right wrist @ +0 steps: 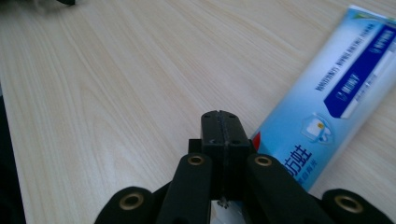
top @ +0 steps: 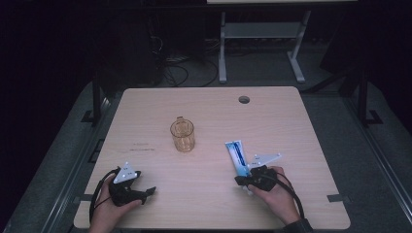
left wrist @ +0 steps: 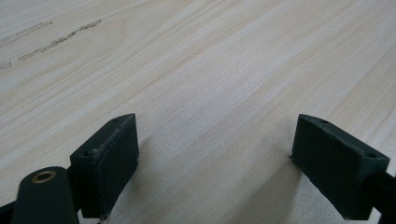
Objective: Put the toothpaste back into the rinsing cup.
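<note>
Tube (top: 237, 157) lies flat, prob. light, soft, slick; best pinched across mid-body. Right gripper (top: 244, 180) jaws together beside it; left gripper (top: 144, 194) jaws apart, w/ nothing between.

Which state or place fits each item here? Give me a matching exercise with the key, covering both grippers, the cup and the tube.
Column one:
1. left gripper
2. right gripper
3. amber cup
4. blue toothpaste tube

Column two:
A. lying flat on the table, beside closed fingers
B. upright near the table's middle
C. fingers spread wide over bare wood
D. fingers pressed together

Pairs: 1-C, 2-D, 3-B, 4-A
</note>
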The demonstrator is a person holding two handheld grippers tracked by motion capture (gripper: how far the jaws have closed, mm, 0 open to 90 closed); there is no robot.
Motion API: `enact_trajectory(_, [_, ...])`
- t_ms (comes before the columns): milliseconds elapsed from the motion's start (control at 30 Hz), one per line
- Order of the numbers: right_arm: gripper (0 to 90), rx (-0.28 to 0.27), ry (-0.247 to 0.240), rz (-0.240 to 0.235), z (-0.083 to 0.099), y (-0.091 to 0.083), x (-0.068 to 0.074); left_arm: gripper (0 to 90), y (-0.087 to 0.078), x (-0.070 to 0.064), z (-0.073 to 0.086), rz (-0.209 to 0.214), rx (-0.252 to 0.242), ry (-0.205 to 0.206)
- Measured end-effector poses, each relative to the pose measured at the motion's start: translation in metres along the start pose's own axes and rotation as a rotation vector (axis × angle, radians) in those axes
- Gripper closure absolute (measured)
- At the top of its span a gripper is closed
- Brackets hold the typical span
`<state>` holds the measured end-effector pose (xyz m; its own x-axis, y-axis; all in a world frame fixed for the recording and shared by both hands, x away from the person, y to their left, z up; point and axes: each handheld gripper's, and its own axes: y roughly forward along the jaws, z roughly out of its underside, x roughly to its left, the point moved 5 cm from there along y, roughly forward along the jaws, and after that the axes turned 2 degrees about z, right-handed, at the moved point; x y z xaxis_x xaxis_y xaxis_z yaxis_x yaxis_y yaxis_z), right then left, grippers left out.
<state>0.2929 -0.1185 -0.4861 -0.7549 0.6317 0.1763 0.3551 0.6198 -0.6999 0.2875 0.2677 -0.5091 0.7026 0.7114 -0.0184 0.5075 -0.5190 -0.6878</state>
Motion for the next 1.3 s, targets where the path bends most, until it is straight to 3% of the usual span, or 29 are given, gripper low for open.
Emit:
enact_trajectory(733, [90.0,-0.031,0.068,0.079,0.022,-0.032,-0.031,14.1,0.0,0.0,0.0,0.001,0.002,0.001])
enact_trajectory(867, [90.0,-0.03,0.088,0.09,0.026,-0.037,-0.034,14.0,0.0,0.0,0.0,0.001,0.003,0.001])
enact_trajectory(1100, [89.9,-0.059,0.083,0.092,0.026,-0.044,-0.036,14.1,0.0,0.0,0.0,0.001,0.002,0.001])
enact_trajectory(1300, [80.3,-0.098,0.083,0.088,0.024,-0.05,-0.035,14.0,0.0,0.0,0.0,0.001,0.002,0.001])
